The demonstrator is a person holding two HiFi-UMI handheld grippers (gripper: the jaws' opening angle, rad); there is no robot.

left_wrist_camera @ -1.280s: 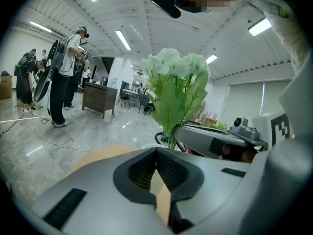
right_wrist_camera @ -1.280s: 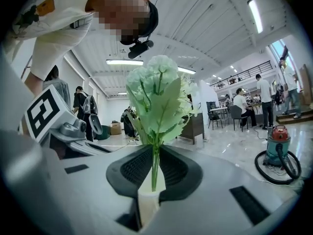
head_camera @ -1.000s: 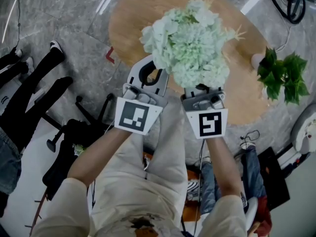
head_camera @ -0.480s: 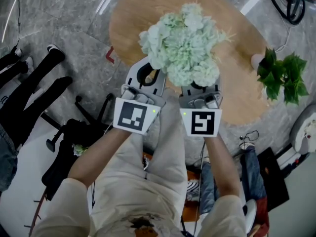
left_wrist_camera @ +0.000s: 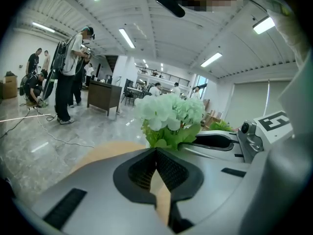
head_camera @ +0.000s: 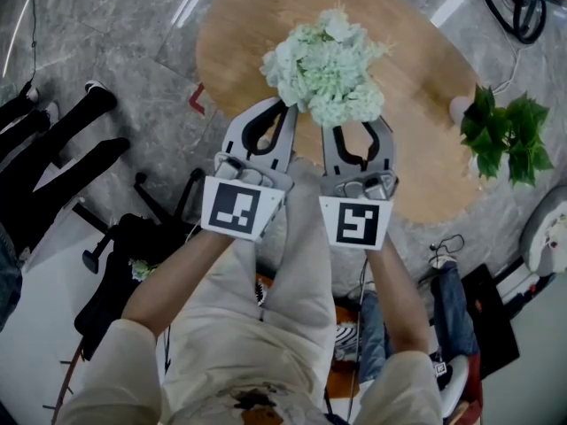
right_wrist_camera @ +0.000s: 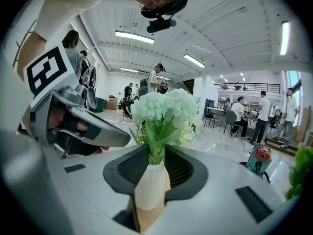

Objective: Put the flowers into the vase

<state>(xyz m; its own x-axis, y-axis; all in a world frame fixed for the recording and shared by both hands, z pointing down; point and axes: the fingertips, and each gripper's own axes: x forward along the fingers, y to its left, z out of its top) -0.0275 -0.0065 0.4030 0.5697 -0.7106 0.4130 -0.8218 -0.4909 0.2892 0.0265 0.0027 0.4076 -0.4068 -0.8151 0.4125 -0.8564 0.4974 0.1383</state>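
Observation:
A bunch of pale green-white flowers [head_camera: 324, 67] stands upright over the round wooden table [head_camera: 425, 162]. In the right gripper view its stems [right_wrist_camera: 155, 143] go down into a ribbed white vase [right_wrist_camera: 150, 186] on the tabletop. My right gripper [head_camera: 354, 129] is just behind it. Its jaws are opening, the pads flank the vase neck and stems [right_wrist_camera: 156, 153] and do not press on them. To the left of the bouquet [left_wrist_camera: 171, 114], my left gripper [head_camera: 283, 109] has its tips together [left_wrist_camera: 156, 151] and holds nothing. In the head view the blooms hide the vase.
A potted green plant [head_camera: 507, 140] stands at the table's right edge. People's legs [head_camera: 62, 149] and a chair base [head_camera: 133, 224] are on the floor at the left. People [left_wrist_camera: 68, 72] stand around the hall, and a red vacuum cleaner [right_wrist_camera: 259, 158] sits at the right.
The bouquet has sunk toward the table and now looks smaller. The right gripper's jaws, hidden under the blooms before, have spread and show fully. The left gripper has hardly moved.

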